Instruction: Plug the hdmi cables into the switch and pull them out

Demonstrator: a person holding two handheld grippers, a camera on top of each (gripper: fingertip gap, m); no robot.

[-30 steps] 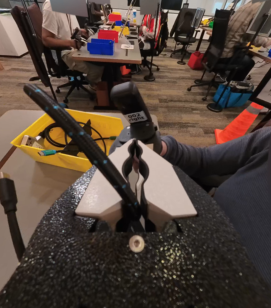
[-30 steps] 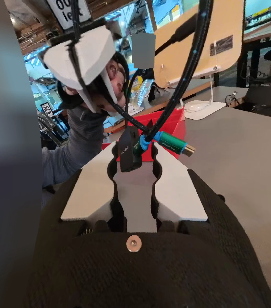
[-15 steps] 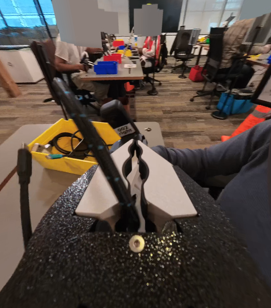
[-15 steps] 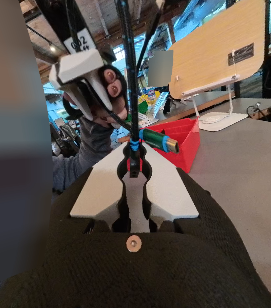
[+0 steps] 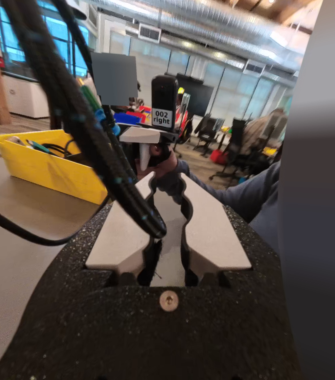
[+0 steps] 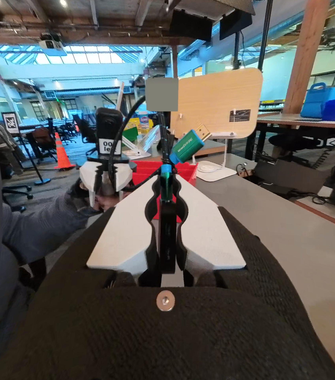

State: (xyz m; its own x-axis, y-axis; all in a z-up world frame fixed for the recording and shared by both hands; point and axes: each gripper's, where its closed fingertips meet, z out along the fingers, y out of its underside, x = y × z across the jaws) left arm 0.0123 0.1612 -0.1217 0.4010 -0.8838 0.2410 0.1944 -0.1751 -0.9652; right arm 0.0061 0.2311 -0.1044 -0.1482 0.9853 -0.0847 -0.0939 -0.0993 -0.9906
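Black HDMI switch [image 6: 167, 236] pinched between your right gripper [image 6: 167, 185] fingers | left gripper [image 5: 167, 186] spread, braided cable [image 5: 109, 164] crossing its left finger [image 5: 121, 232]

Open office: wood post [image 6: 306, 55], silver duct [image 5: 193, 26], swivel chairs [image 5: 238, 144], orange cone [image 6: 61, 154].

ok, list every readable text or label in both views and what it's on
I don't copy out writing; these things bear it.
White tag: on the black camera, left wrist view; legible.
White sticker: on the far camera, right wrist view; partly behind a cable.
Green HDMI plug: print along its side.
Dark plate: on the wooden board; too small.
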